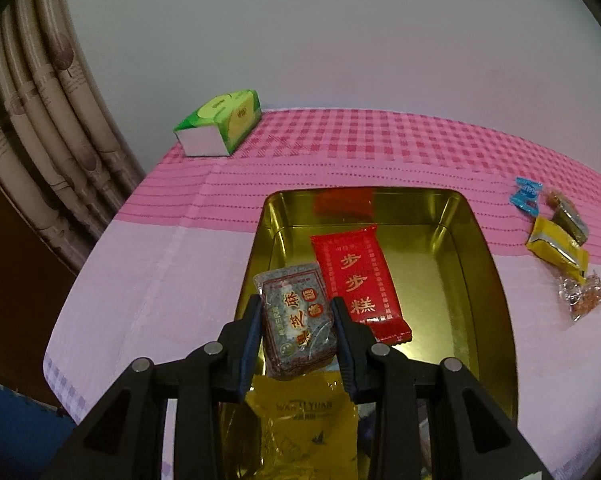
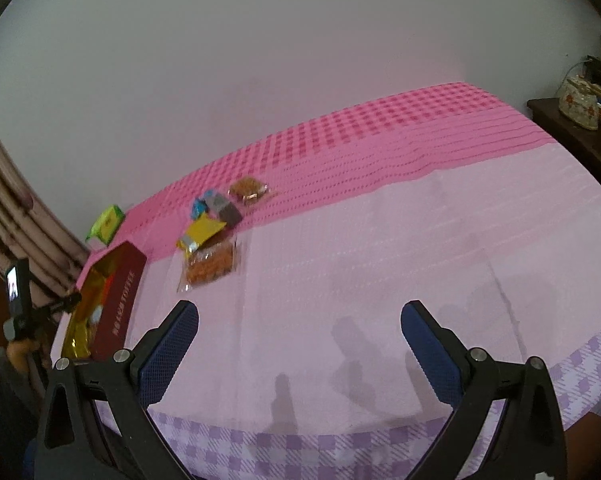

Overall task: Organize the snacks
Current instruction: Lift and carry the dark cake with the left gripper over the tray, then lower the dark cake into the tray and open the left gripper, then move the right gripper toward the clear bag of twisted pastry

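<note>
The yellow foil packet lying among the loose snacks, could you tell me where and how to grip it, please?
Grip the yellow foil packet across its narrow width, descending from above. It lies flat, its near end over the clear packet of orange snacks, and the open right claw is free.

You have a gold metal tin [image 1: 488,264], rectangular and open, with dark red outer walls, on the pink cloth. Inside it a red flat packet with gold characters [image 1: 358,280] lies along the bottom, and a yellow plastic packet [image 1: 300,420] lies at the near end. A grey printed square packet [image 1: 296,320] is above the tin, pressed on both sides. Right of the tin, well apart, lie a small blue wrapped candy [image 1: 525,196], a yellow foil packet [image 1: 556,250], a dark grey bar [image 1: 570,218] and a clear bag of orange pieces [image 1: 580,296], close together.
</note>
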